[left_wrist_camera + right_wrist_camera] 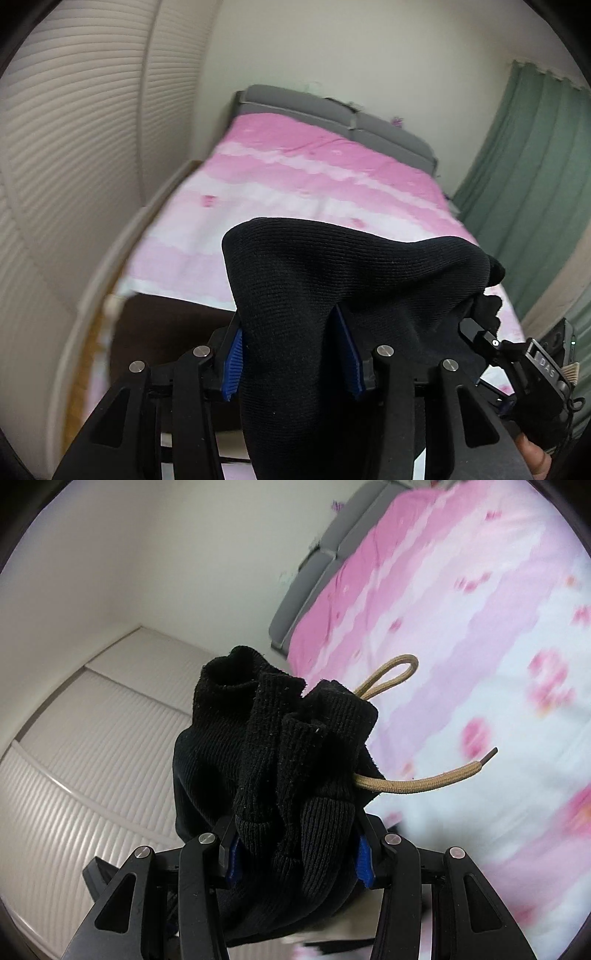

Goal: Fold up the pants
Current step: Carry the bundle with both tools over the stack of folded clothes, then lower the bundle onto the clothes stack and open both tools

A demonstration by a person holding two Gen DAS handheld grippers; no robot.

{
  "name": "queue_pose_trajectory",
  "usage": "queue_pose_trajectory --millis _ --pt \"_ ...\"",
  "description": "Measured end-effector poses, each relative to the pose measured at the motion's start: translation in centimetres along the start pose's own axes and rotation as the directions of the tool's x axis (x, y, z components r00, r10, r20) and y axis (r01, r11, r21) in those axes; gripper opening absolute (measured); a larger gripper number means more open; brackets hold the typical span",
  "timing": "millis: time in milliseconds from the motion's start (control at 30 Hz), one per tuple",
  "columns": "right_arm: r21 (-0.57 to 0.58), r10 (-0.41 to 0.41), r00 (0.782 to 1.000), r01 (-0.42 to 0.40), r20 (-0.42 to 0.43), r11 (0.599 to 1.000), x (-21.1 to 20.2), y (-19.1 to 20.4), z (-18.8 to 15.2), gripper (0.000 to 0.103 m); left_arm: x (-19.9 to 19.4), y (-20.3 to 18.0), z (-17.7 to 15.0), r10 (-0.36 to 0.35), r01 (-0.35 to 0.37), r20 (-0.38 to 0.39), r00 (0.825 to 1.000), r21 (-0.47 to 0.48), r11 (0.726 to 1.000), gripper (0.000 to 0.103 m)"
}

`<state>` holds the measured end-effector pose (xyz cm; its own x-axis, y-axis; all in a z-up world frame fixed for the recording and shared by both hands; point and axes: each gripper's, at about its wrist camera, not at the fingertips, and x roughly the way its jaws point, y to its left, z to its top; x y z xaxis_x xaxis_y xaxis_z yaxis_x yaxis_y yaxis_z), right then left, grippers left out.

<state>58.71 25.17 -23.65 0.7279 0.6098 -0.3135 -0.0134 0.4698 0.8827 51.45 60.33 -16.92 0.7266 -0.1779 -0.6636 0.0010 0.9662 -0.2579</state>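
Note:
The black knit pants (332, 280) hang bunched between both grippers, lifted above the bed. My left gripper (291, 354) is shut on a fold of the pants, its blue pads (232, 365) pressed on the cloth. My right gripper (299, 853) is shut on the gathered waistband (291, 738), from which a tan drawstring (424, 779) sticks out to the right. The right gripper also shows at the right edge of the left wrist view (480, 332), holding the far end of the pants.
A bed with a pink and white floral sheet (295, 184) and a grey headboard (332, 110) lies ahead. A ribbed white wardrobe (74, 147) stands on the left, a green curtain (524, 166) on the right.

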Motion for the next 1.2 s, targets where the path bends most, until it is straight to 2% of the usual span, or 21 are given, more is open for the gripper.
queue_pose_trajectory --millis 133,267,400,533,633,800,900,967,1033,1133,1200 --pt "0.039 0.005 0.999 -0.003 -0.048 0.999 6.2 3.2 -5.0 0.047 -0.2 6.6 1.1 0.040 -0.040 -0.028 0.999 0.006 0.999 0.045" --pt "0.056 -0.029 0.997 0.033 -0.067 0.998 9.9 3.8 -7.6 0.047 1.8 10.0 0.0 0.037 -0.038 -0.069 0.997 -0.024 0.999 0.046" --pt "0.055 -0.097 0.991 0.103 -0.092 0.993 12.0 2.2 -9.4 0.048 5.4 12.5 -1.7 0.030 -0.037 -0.124 0.992 -0.047 0.998 0.046" --pt "0.098 -0.175 0.973 0.191 -0.149 0.977 15.0 -0.6 -10.6 0.048 8.7 13.6 -3.6 0.027 -0.037 -0.149 0.989 -0.067 0.997 0.047" --pt "0.031 -0.223 0.960 0.231 -0.167 0.972 16.2 -0.8 -10.6 0.050 9.3 14.6 -4.2 0.027 -0.040 -0.137 0.990 -0.090 0.995 0.051" --pt "-0.011 -0.260 0.948 0.263 -0.182 0.965 17.1 -0.4 -10.3 0.060 8.9 15.1 -3.8 0.038 -0.051 -0.123 0.992 -0.107 0.993 0.062" --pt "-0.058 -0.291 0.933 0.285 -0.212 0.957 17.4 0.7 -10.7 0.072 8.0 15.0 -3.7 0.046 -0.057 -0.127 0.991 -0.085 0.995 0.067" --pt "-0.127 -0.337 0.913 0.315 -0.229 0.941 17.2 2.1 -11.2 0.082 7.4 14.7 -3.7 0.073 -0.081 -0.125 0.990 -0.057 0.995 0.074" --pt "-0.155 -0.362 0.906 0.333 -0.221 0.930 16.7 2.8 -11.2 0.089 6.5 14.4 -3.7 0.100 -0.106 -0.117 0.988 -0.045 0.993 0.080" --pt "-0.174 -0.390 0.897 0.358 -0.210 0.917 15.5 3.5 -11.4 0.092 5.5 14.5 -3.9 0.123 -0.130 -0.106 0.987 -0.061 0.990 0.088" --pt "-0.199 -0.399 0.896 0.362 -0.195 0.911 14.7 4.1 -11.4 0.092 4.5 14.3 -4.2 0.162 -0.167 -0.094 0.982 -0.058 0.984 0.088"
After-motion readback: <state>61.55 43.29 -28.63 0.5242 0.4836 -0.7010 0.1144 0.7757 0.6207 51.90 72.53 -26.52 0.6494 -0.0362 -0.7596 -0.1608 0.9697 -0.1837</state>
